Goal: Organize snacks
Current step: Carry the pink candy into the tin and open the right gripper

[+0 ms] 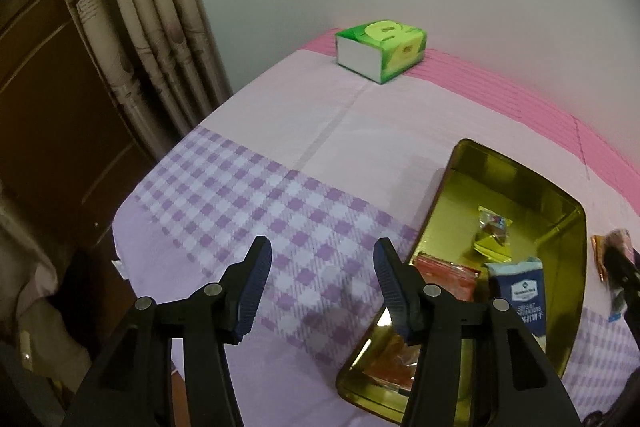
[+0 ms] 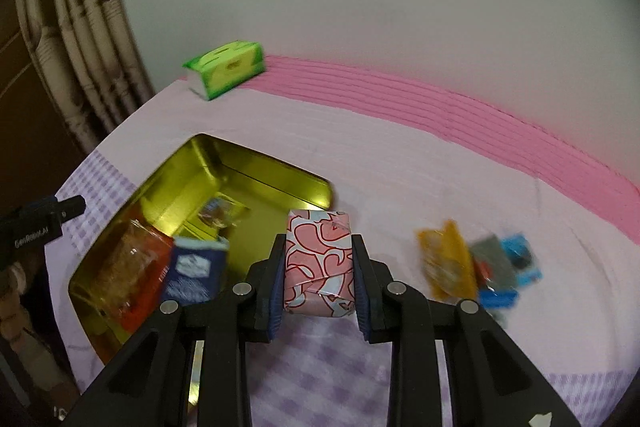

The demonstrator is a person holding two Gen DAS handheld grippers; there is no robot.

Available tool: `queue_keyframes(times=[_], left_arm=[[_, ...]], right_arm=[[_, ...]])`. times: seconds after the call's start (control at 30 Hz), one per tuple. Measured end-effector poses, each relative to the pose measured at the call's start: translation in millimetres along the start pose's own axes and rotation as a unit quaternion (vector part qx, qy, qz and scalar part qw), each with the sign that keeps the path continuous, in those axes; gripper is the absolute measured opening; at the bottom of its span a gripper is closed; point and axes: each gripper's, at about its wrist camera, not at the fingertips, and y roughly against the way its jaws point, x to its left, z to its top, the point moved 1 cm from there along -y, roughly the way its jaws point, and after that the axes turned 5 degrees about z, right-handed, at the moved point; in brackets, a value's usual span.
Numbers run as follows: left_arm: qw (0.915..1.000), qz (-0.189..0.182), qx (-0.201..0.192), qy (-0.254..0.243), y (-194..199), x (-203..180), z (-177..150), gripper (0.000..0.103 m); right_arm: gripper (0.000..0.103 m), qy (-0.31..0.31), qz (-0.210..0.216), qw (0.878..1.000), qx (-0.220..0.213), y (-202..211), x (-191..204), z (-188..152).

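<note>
A gold tin lies open on the cloth and holds a blue packet, a red packet and a small clear-wrapped snack. My right gripper is shut on a pink-and-white patterned snack pack, held just right of the tin. An orange packet and blue packets lie on the cloth to the right. My left gripper is open and empty over the checked cloth, left of the tin.
A green tissue box stands at the back by the wall. Curtains hang at the left beyond the table edge. The pink and purple-checked tablecloth covers the table.
</note>
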Motion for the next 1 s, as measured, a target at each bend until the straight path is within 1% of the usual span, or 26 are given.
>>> queue_keyframes(times=[0.2,0.43,0.63,1.0], left_arm=[[0.9999,0.007,0.005,0.006,-4,4,1,0.054],[0.9996,0.022,0.015,0.010,-11,8,2,0.055],[0.9995,0.024,0.020,0.009,-14,9,1,0.055],[0.9993,0.026,0.025,0.008,-17,11,-1,0.055]], right_arm=[[0.026,0.034,-0.004,0.999,0.014,-23,25,16],[0.026,0.054,-0.015,0.998,0.034,-48,34,17],[0.026,0.071,-0.021,0.996,0.045,-62,41,19],[0.027,0.066,-0.011,0.996,0.059,-74,44,11]])
